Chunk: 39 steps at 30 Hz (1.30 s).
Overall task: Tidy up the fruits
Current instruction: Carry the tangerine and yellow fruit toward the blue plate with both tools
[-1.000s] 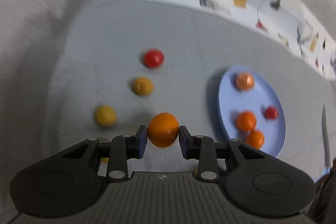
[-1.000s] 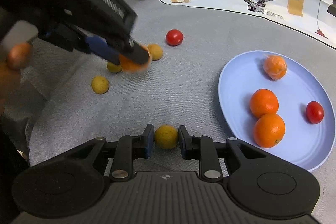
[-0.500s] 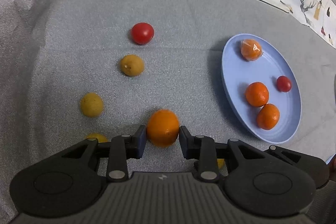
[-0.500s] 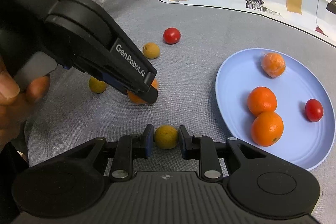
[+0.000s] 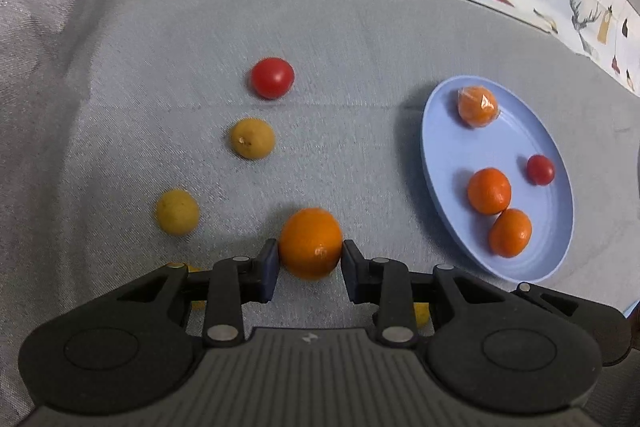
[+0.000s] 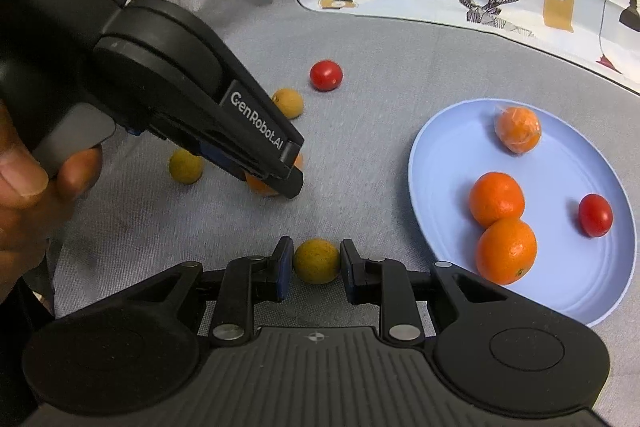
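Left claw (image 5: 310, 263) pinching orange (image 5: 310, 243) – right claw (image 6: 312, 263) pinching yellow fruit (image 6: 316, 261), blue plate (image 6: 440, 211) just beside.

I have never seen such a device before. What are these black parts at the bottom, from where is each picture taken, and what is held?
There is no robot here. A person holds a hand tool with two fingers in each hand, and each tool carries a camera looking along its fingers, so the black parts at the bottom are the tool itself.

In the left tool's view, the left gripper is shut on an orange. In the right tool's view, the right gripper is shut on a yellow fruit; the left tool and a hand show at the left.

On the grey cloth lie a tomato and more yellow fruits. The blue plate holds three oranges, one wrapped, and a tomato.
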Each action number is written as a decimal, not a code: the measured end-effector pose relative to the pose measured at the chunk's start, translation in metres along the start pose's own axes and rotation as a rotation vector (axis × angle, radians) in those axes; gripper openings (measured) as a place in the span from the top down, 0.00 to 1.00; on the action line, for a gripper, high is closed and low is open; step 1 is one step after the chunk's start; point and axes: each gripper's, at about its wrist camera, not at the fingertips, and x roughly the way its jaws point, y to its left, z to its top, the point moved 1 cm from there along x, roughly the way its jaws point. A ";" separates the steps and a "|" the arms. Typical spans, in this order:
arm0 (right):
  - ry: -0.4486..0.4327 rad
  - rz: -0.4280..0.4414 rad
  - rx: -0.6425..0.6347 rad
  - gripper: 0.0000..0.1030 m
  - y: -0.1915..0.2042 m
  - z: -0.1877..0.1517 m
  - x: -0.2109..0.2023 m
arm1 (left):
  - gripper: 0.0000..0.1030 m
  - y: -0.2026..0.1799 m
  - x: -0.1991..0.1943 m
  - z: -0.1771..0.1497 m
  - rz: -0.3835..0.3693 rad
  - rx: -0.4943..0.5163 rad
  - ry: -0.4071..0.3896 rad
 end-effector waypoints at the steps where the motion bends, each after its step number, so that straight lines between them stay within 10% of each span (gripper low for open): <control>1: -0.006 0.001 0.003 0.74 -0.001 0.000 -0.001 | 0.65 0.000 -0.001 0.000 -0.001 -0.003 -0.004; 39: -0.194 -0.027 0.052 0.74 -0.012 0.008 -0.024 | 0.65 -0.006 -0.038 0.014 -0.049 -0.062 -0.245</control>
